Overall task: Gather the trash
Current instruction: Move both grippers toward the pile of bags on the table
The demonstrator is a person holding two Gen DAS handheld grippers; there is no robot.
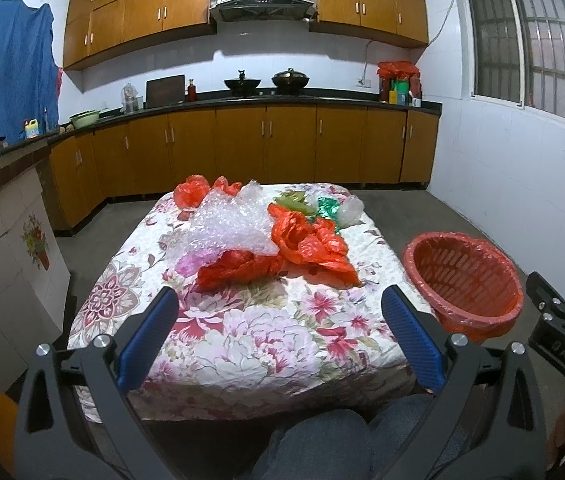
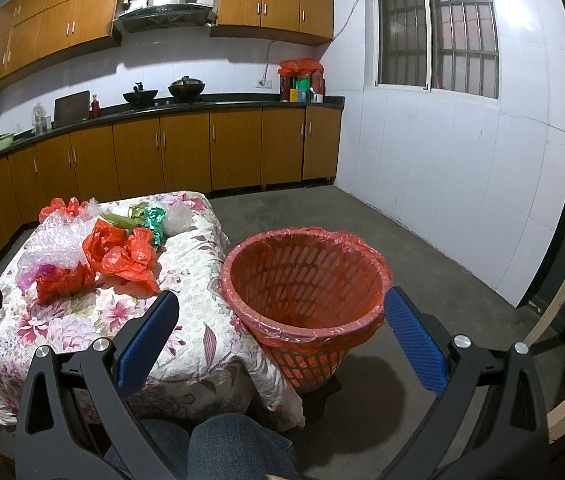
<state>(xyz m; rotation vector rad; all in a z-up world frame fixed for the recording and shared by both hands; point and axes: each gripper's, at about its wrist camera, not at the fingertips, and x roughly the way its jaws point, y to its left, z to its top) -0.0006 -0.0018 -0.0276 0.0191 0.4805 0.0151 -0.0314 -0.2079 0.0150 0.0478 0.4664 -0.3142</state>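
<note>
The floral-clothed table (image 1: 242,344) serves as the reference for everything here. At its far left corner sits a small red bag (image 1: 191,192); next to it, toward the table's middle, a wide sheet of bubble wrap (image 1: 226,228) spreads out, with a pink scrap (image 1: 186,264) at its near edge. Touching the near side of the bubble wrap lies a crumpled red bag (image 1: 238,270), and just to its right a larger orange-red bag (image 1: 308,240) is heaped near the table's centre. Behind that, toward the far right corner, are an olive-green wrapper (image 1: 292,202), a shiny green foil wrapper (image 1: 328,208) and a clear plastic bag (image 1: 349,210), close together.

The left gripper (image 1: 280,344) hovers above the near edge of the table, its blue-padded fingers (image 1: 150,336) spread wide with nothing between them.

Off the table's right side, just beside its hanging cloth, stands the red slatted bin (image 2: 302,280), lined with a red bag and holding no trash that can be seen. The right gripper (image 2: 282,344) hangs over the bin's near rim, jaws likewise released and empty. A denim-clad knee (image 2: 238,448) shows below the table's near edge.
</note>
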